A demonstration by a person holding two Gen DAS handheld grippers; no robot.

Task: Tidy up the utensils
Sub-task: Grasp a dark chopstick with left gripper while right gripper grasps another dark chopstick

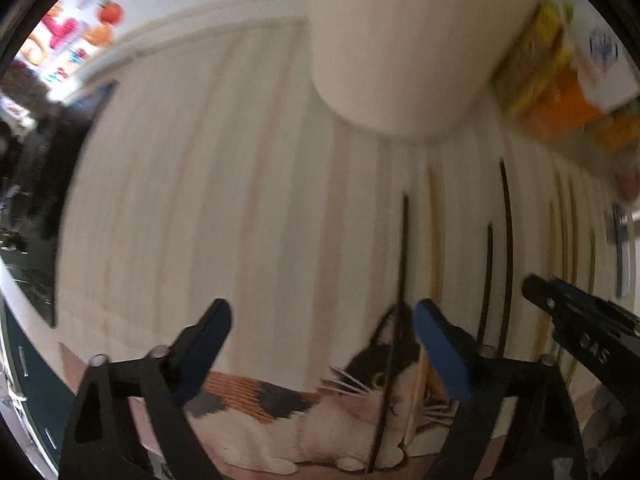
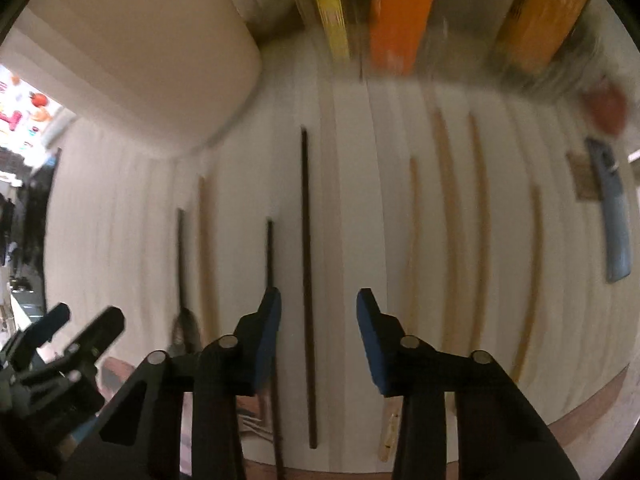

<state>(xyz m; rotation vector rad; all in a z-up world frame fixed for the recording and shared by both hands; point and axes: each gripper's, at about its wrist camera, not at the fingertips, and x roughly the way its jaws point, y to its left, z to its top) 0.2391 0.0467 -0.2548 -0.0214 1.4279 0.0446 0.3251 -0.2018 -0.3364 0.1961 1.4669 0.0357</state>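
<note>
Several chopsticks — dark ones (image 2: 307, 280) and pale wooden ones (image 2: 448, 240) — lie side by side on the striped surface (image 2: 360, 200), near a cream container (image 2: 140, 60). Right hand-held gripper (image 2: 318, 340) hovers over a dark chopstick, jaws spread, gripping nothing. Left hand-held gripper (image 1: 322, 344) — wide apart, holding nothing — hangs above a cat-print mat (image 1: 280, 420).

A pale striped table (image 1: 208, 184) fills the view. Far left, a bright shelf (image 1: 68, 46) shows colorful things.
</note>
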